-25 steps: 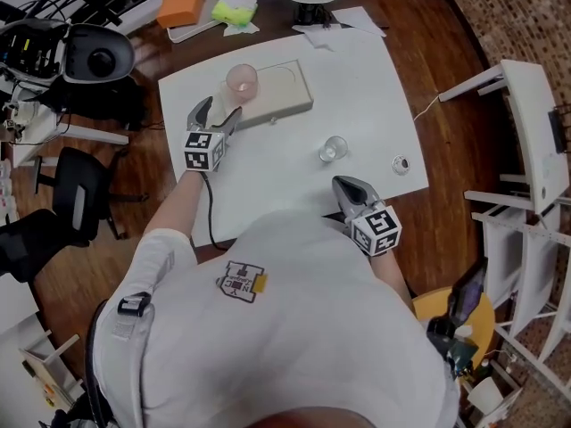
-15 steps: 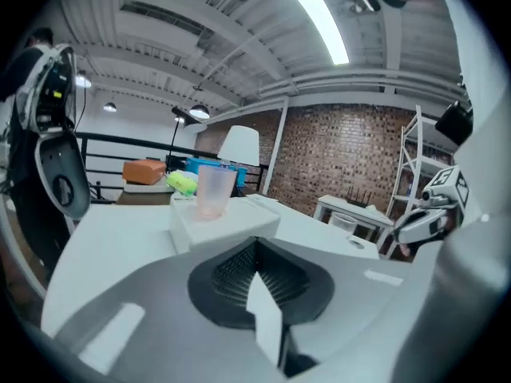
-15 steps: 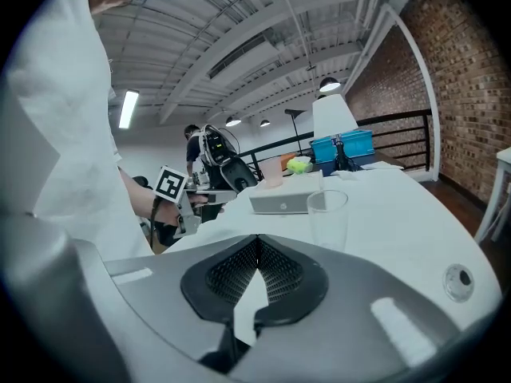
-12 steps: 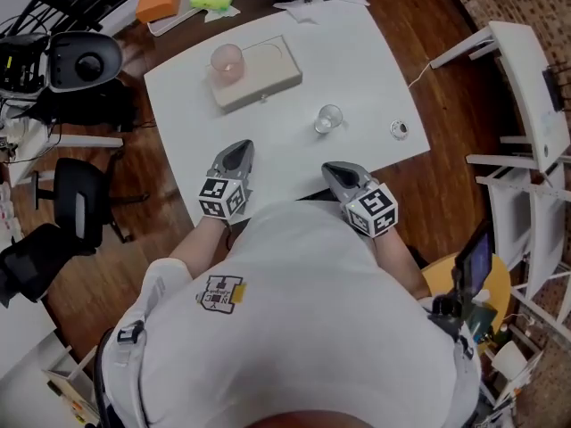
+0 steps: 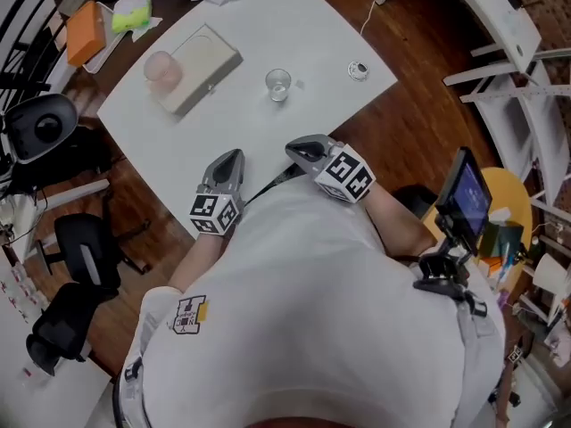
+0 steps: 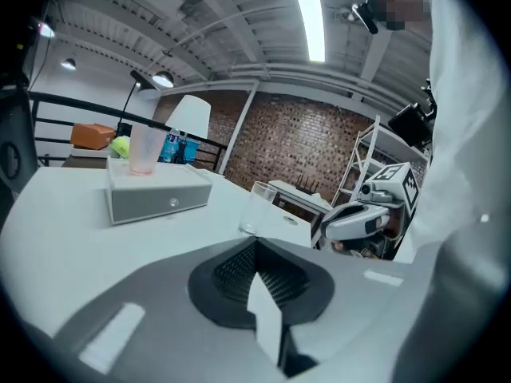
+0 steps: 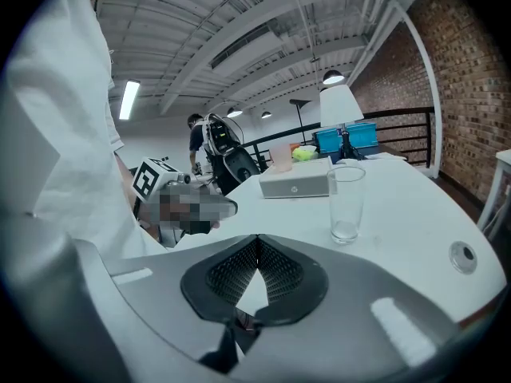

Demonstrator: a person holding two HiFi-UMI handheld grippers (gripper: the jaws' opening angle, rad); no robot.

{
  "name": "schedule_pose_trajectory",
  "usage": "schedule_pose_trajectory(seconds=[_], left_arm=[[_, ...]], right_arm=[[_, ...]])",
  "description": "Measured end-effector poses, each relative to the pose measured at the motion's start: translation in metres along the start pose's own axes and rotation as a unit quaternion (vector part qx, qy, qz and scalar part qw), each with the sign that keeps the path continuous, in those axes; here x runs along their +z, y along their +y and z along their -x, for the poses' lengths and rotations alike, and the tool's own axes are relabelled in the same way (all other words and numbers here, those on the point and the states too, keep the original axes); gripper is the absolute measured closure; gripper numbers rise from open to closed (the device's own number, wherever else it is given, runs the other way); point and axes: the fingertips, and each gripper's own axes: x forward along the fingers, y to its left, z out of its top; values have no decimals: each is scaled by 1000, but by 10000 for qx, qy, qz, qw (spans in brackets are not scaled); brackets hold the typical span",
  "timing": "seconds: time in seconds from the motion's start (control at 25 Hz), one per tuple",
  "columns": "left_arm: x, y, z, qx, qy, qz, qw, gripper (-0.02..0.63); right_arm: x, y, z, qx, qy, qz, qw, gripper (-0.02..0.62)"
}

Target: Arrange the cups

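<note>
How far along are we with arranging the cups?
Done, it seems: the pink cup stands on the box. In hand: nothing; the left gripper and right gripper are both shut and empty at the table's near edge. Left: the clear glass stands alone on the table, apart from the box; it probably goes on the box beside the pink cup.

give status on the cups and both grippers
Left gripper shut, empty; right gripper shut, empty. Pink cup on the box, clear glass standing on the table. Nothing blocking the glass.
</note>
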Motion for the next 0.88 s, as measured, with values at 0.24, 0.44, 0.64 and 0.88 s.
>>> schedule_pose_trajectory(seconds=[0.24, 0.44, 0.64, 0.88], left_arm=[[-5, -5, 0, -112, 85, -31, 9999, 606], [1, -5, 0, -49, -44, -99, 9999, 606], [6, -9, -8, -52, -17, -213, 9998, 606], [10, -11, -25, 114, 87, -248, 9996, 606]], right_arm=[[0, 2, -3, -28, -14, -64, 10000, 595], [-1, -3, -3, -60, -37, -102, 9999, 595], [6, -15, 0, -143, -137, -73, 9998, 595], [11, -42, 7, -163, -182, 49, 9997, 595]])
